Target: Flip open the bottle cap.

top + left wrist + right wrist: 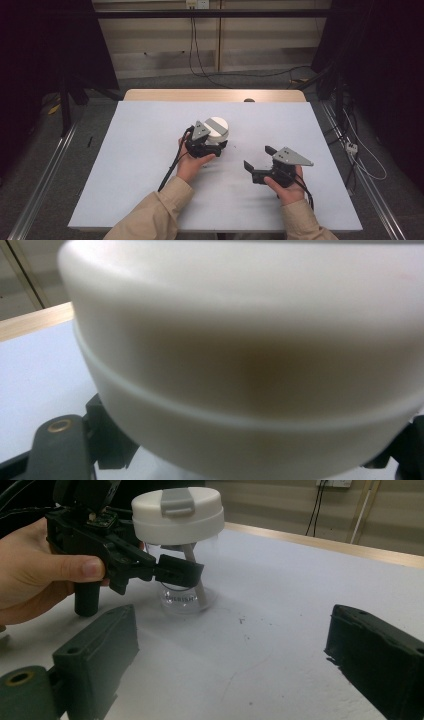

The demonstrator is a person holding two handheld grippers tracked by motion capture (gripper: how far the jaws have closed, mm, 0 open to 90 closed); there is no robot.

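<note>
Clear cup (pixel 184 592) with white lid (pixel 177 515) clamped by left gripper (pixel 172 572); right gripper (pixel 260 162) wide.

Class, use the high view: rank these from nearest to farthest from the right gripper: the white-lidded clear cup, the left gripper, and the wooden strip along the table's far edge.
1. left gripper, to the left of the right gripper.
2. white-lidded clear cup, just beyond, held between the left gripper's jaws; the first two are close.
3. wooden strip, at the table's far edge.
</note>
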